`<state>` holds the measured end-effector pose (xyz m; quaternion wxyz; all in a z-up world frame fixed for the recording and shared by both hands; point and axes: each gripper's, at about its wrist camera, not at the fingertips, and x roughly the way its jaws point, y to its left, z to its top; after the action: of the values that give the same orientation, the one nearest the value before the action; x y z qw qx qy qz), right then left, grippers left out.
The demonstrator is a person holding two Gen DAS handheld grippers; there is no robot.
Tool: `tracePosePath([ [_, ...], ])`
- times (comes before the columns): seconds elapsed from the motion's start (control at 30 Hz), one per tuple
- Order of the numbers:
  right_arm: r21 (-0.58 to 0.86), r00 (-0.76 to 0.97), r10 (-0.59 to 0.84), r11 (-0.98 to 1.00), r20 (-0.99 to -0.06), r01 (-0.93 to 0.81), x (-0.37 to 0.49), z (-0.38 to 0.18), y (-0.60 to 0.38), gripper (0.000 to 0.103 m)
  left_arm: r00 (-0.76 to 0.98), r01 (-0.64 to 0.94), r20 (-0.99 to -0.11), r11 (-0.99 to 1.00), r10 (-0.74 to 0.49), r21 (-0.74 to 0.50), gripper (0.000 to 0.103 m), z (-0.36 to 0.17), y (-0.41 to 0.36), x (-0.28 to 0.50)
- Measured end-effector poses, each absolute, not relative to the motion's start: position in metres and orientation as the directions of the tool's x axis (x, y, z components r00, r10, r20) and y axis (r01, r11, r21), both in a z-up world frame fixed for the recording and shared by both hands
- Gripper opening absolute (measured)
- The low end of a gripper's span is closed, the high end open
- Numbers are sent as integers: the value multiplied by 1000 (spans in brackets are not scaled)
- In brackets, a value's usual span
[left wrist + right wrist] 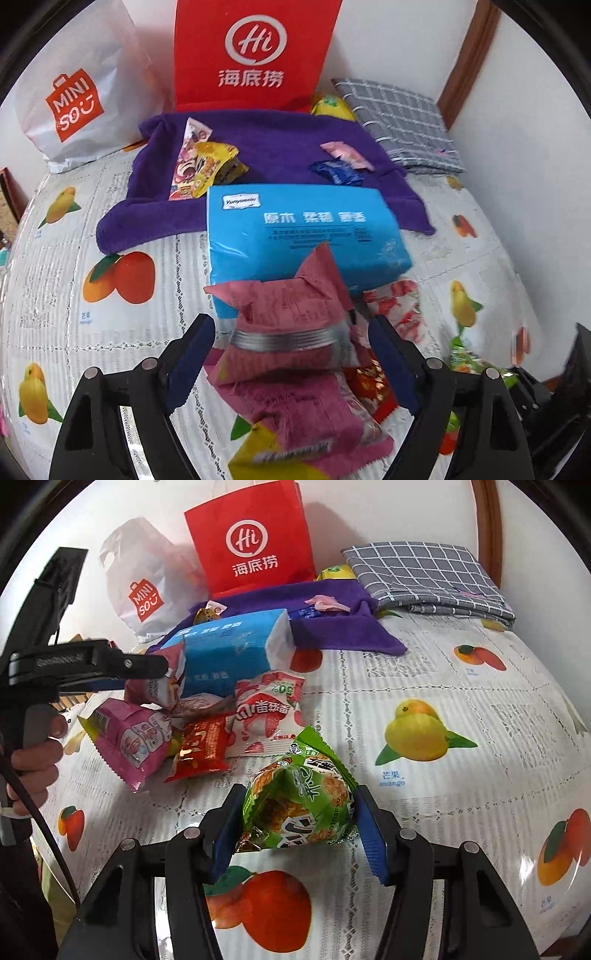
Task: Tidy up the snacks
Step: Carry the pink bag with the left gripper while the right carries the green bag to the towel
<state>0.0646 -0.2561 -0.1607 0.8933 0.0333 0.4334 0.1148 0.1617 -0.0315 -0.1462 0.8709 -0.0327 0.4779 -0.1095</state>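
Observation:
In the left wrist view my left gripper (291, 339) is closed on a dark pink snack packet (291, 314), lifted in front of a blue tissue pack (303, 229). The right wrist view shows that gripper (162, 672) from the side, gripping the same pink packet (166, 686). My right gripper (295, 823) is shut on a green snack packet (299, 805), its pads pressing both sides. A pile lies on the table: a pink packet (129, 738), a red packet (203, 746) and a white-red packet (266, 716). More snacks (207, 166) lie on a purple towel (266, 155).
A red paper bag (255, 51) and a white Miniso bag (74, 96) stand against the back wall. A folded grey checked cloth (406, 125) lies at the back right. The table (443, 686) has a fruit-print cover.

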Motion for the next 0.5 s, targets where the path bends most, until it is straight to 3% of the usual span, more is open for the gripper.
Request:
tracePosePath([
  [0.2,176,604,240,971,-760,-163,67,-155,-259,58,498,158,-840,975,-215,-156,83,-155,-38,166],
  [0.27,176,608,239,971,-757,-163,68,-153,-259,58,498,155,-838,974,-221,-165,71,-155,-37,164],
  [0.37,177,608,241,970,-756,-164,68,-150,-260,58,505,150,-829,970,-242,-192,63,-150,-32,161],
  [0.5,183,609,250,968,-753,-171,67,-145,-259,58,527,145,-816,971,-237,-188,62,-137,-27,154],
])
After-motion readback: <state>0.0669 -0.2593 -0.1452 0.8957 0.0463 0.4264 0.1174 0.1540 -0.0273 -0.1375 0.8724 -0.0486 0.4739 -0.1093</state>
